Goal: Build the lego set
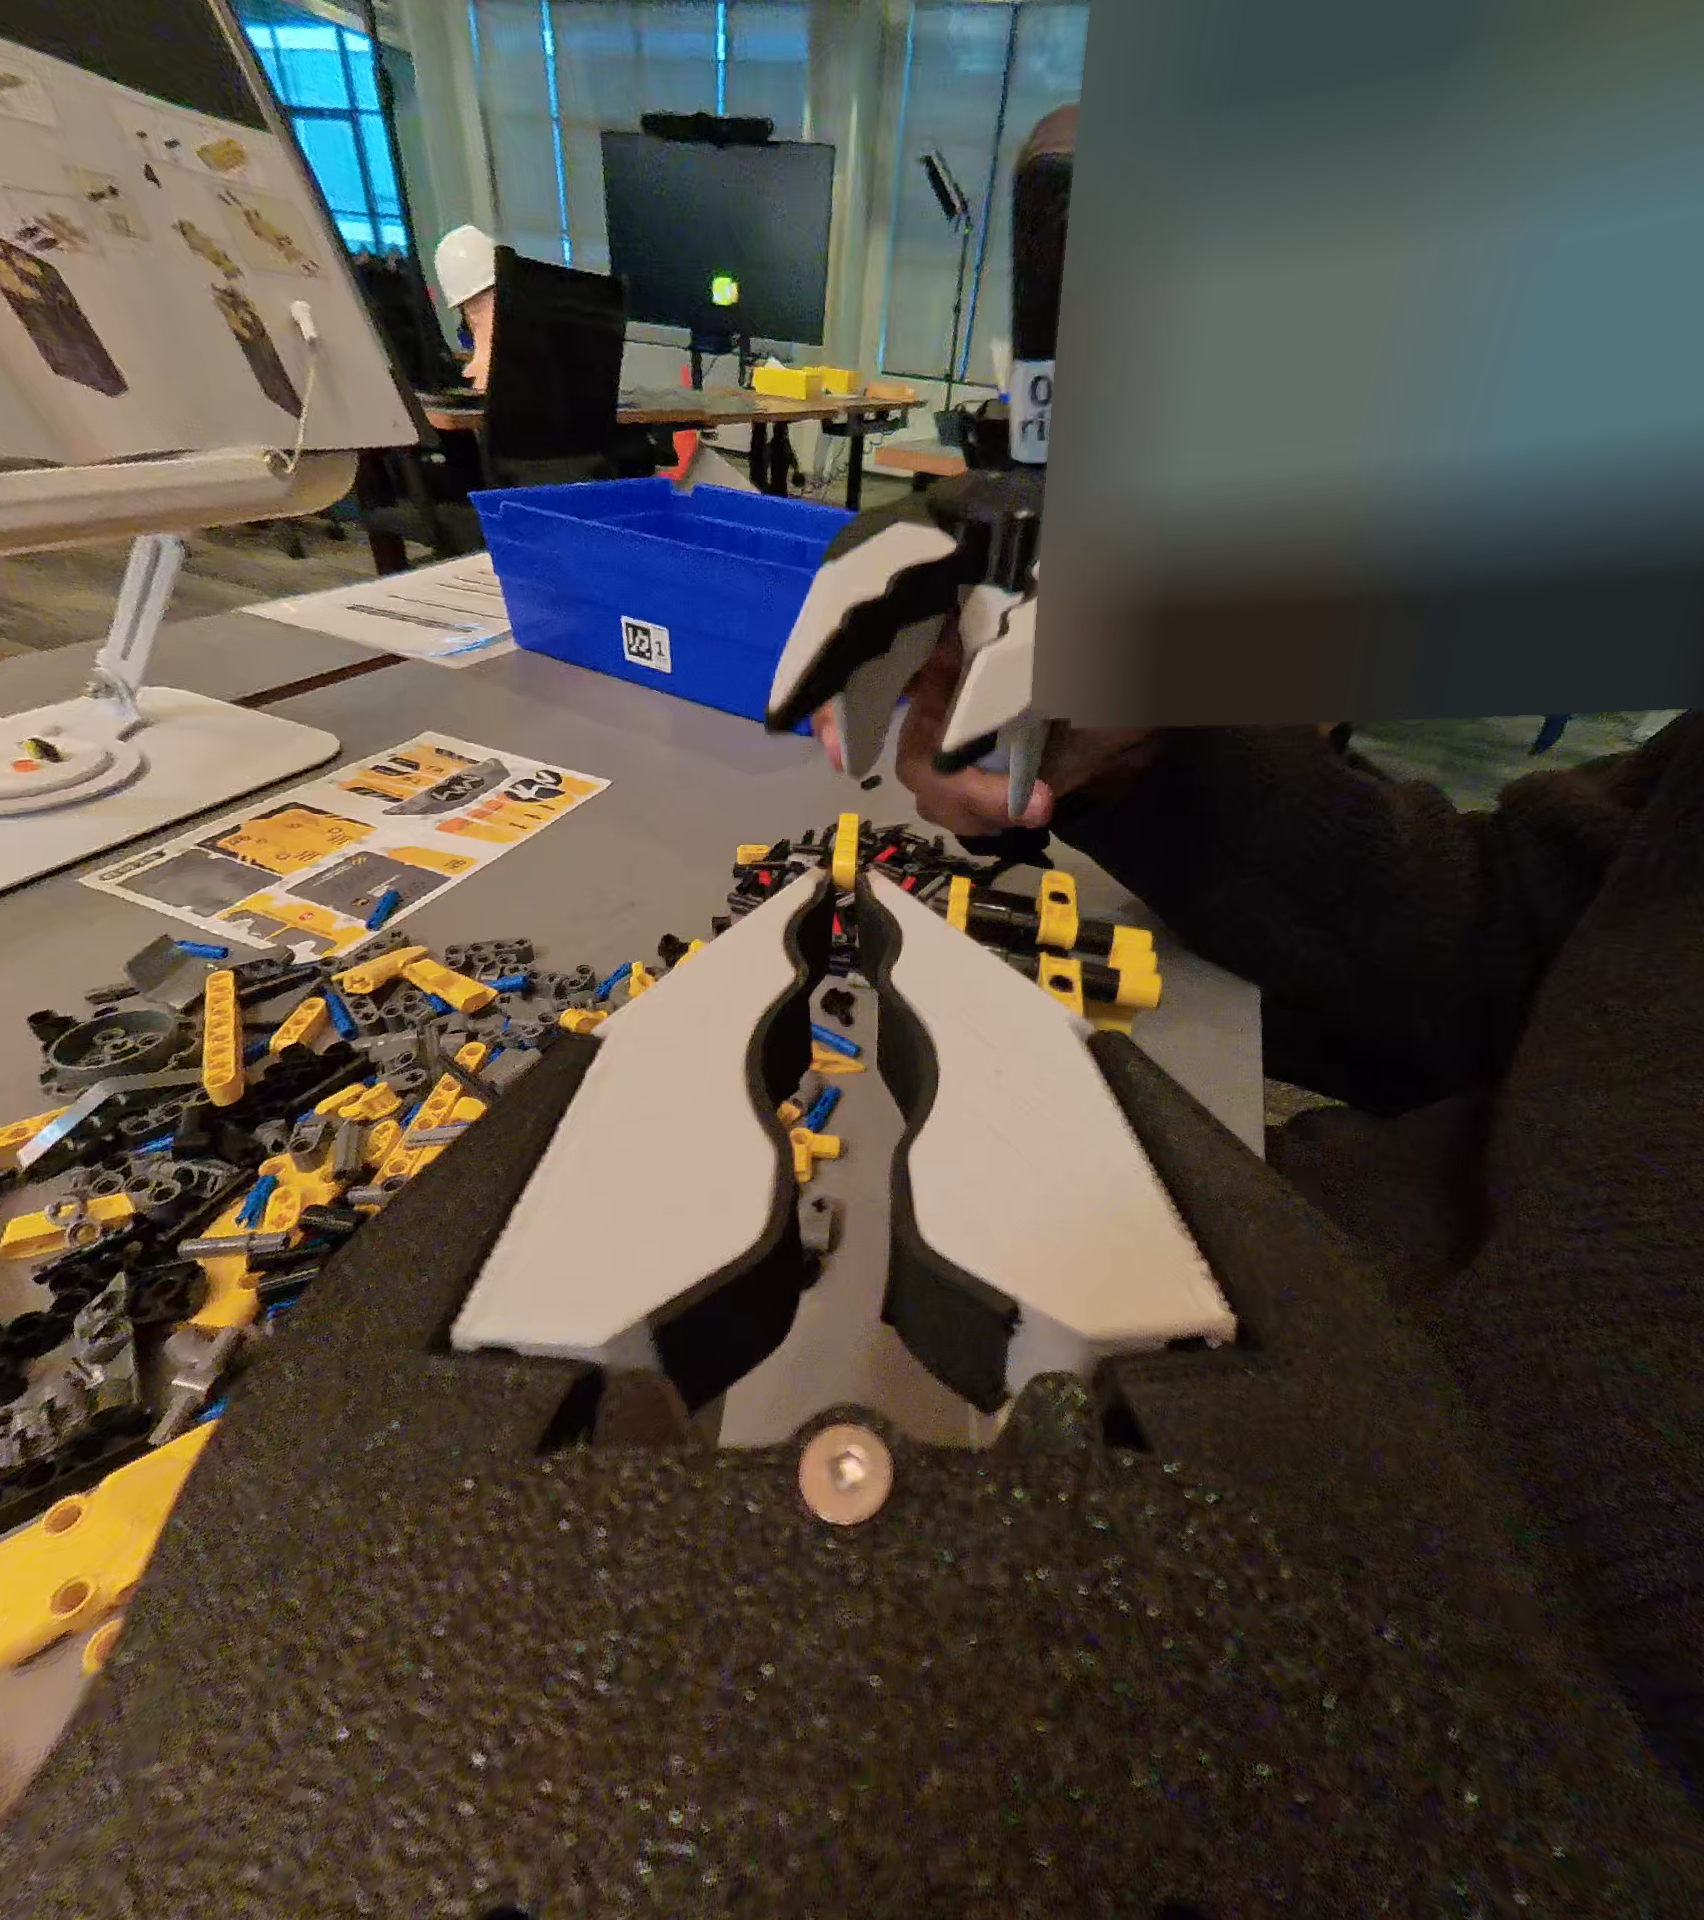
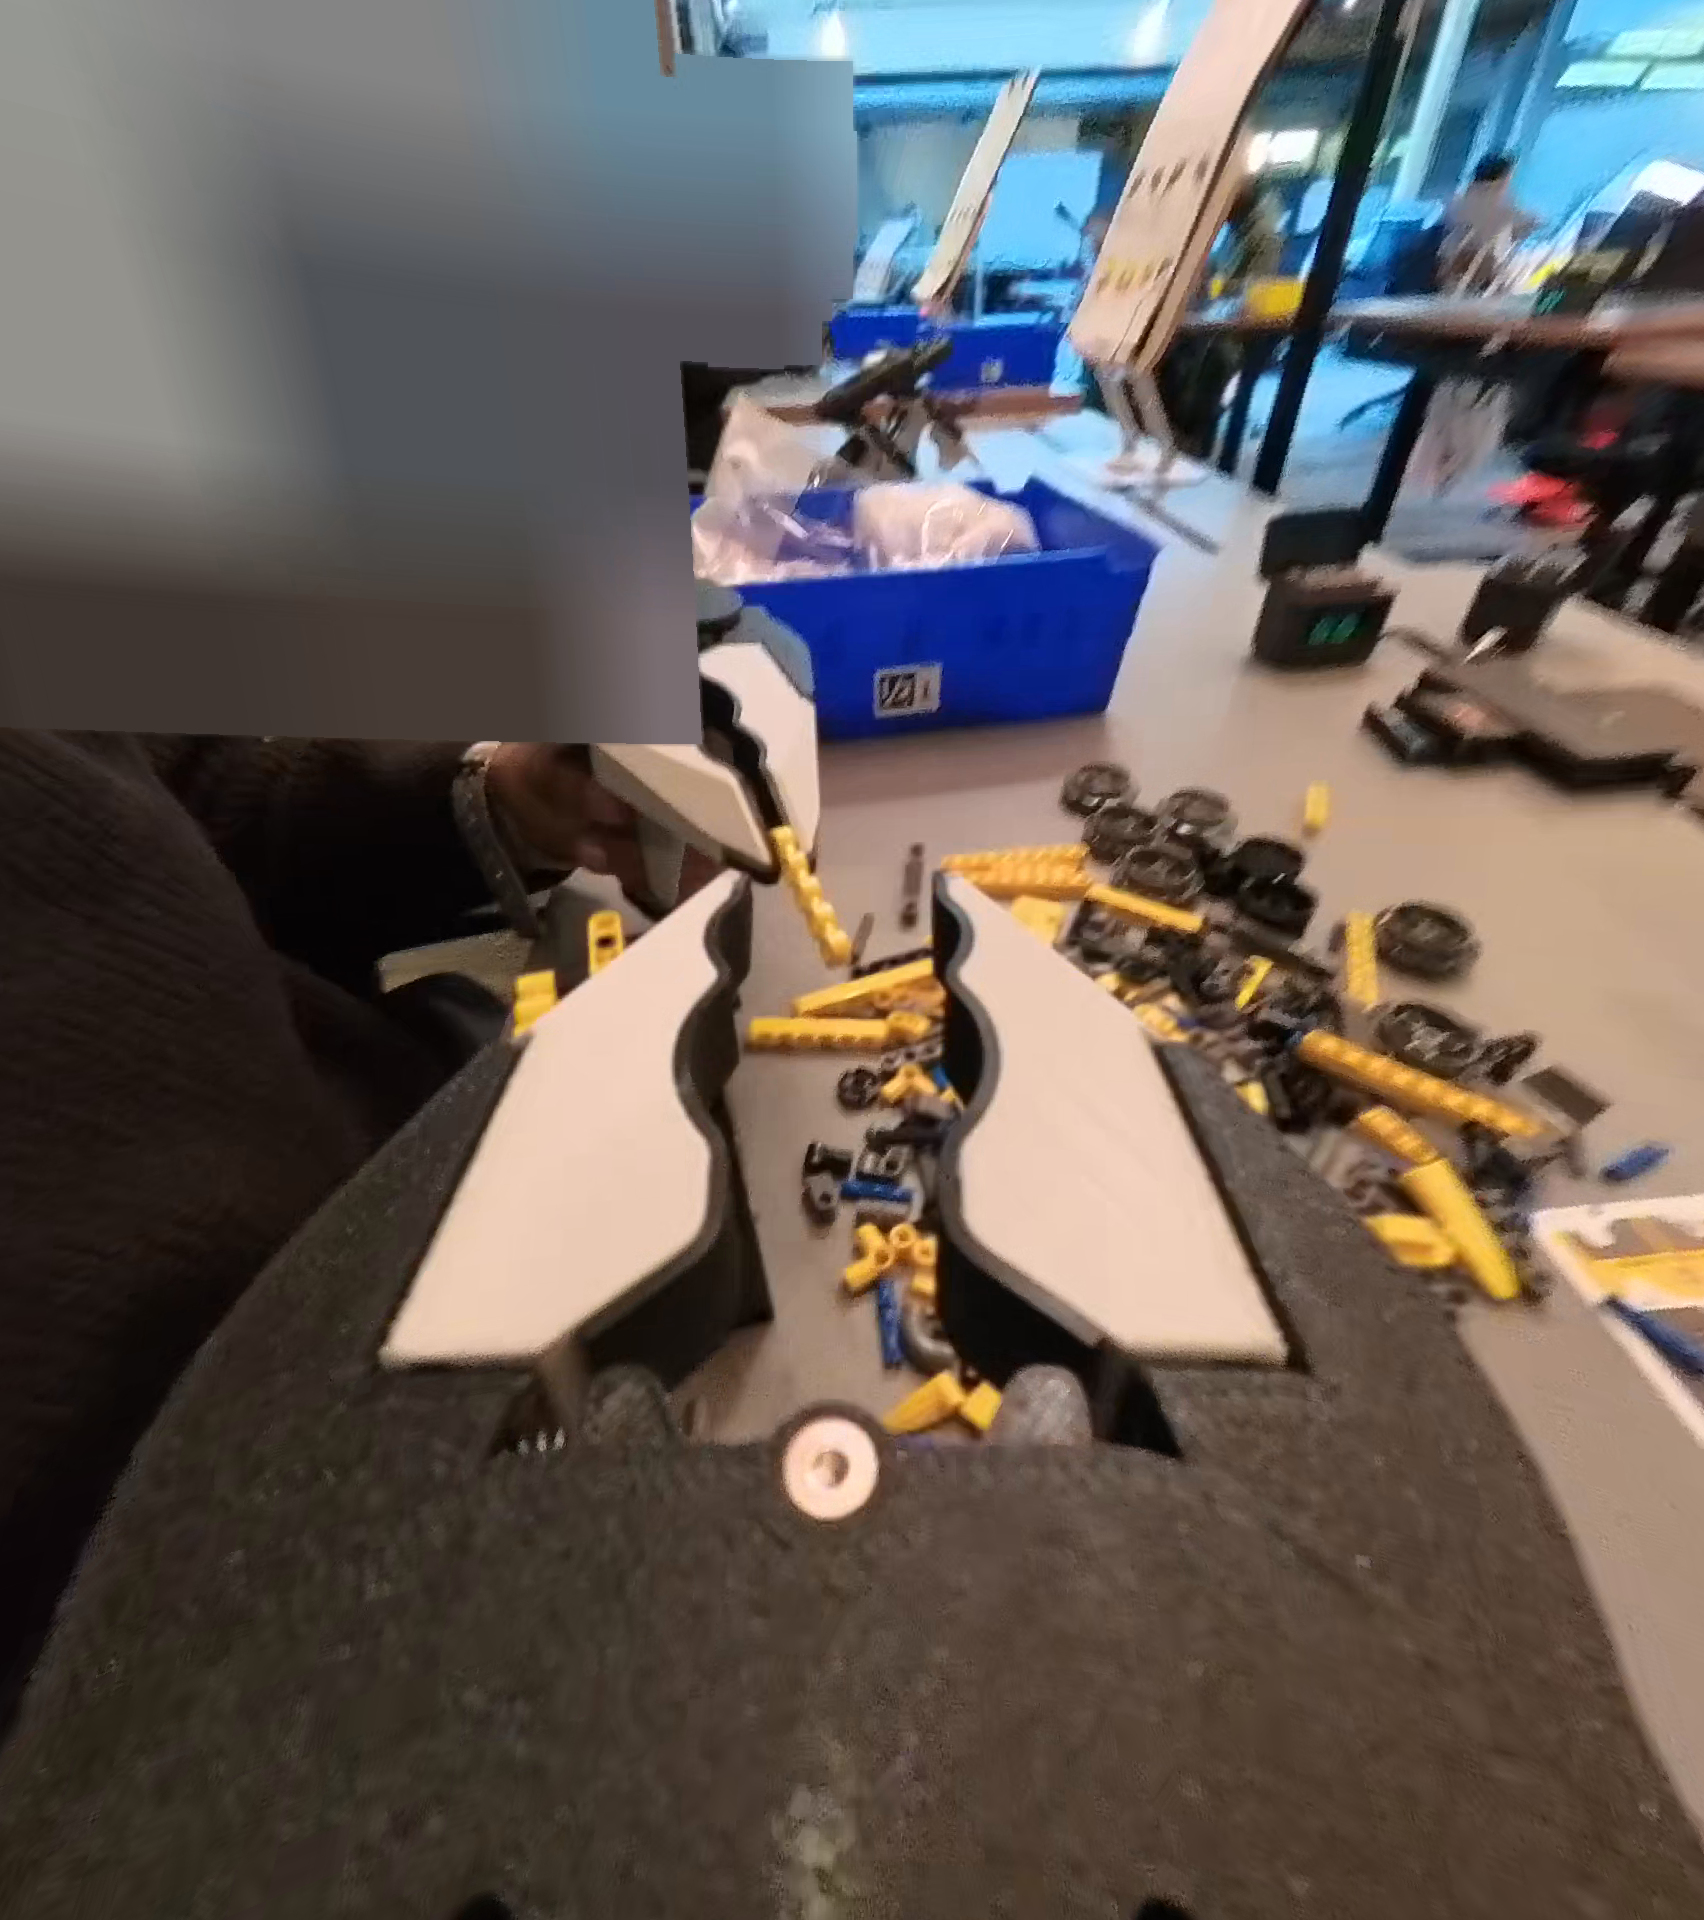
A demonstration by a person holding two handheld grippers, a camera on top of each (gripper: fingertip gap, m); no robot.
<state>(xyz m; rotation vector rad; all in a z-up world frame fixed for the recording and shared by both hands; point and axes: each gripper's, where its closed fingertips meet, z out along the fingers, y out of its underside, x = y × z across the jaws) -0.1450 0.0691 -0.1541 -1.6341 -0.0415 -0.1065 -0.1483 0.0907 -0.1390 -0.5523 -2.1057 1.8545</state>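
My left gripper [image 1: 843, 883] is shut on a long yellow holed beam [image 1: 844, 850], pinching one end between its fingertips. In the right wrist view the same gripper [image 2: 773, 831] holds that beam [image 2: 812, 899] hanging slantwise above the table. My right gripper [image 2: 840, 894] is open and empty, its jaws wide apart just below and to the right of the hanging beam, over loose yellow beams [image 2: 848, 1013] and small pins. In the left wrist view the right gripper [image 1: 889, 748] hovers beyond my left fingertips, held by a hand.
A heap of yellow, black and grey building parts [image 1: 204, 1122] covers the grey table. A yellow-black sub-assembly [image 1: 1066, 935] lies to the right. A blue bin [image 1: 661, 582] stands behind. A sticker sheet [image 1: 349, 852], a booklet stand [image 1: 100, 260], black wheels [image 2: 1180, 831] and a black device [image 2: 1326, 603] are around. My left and right fingertips are right by each other.
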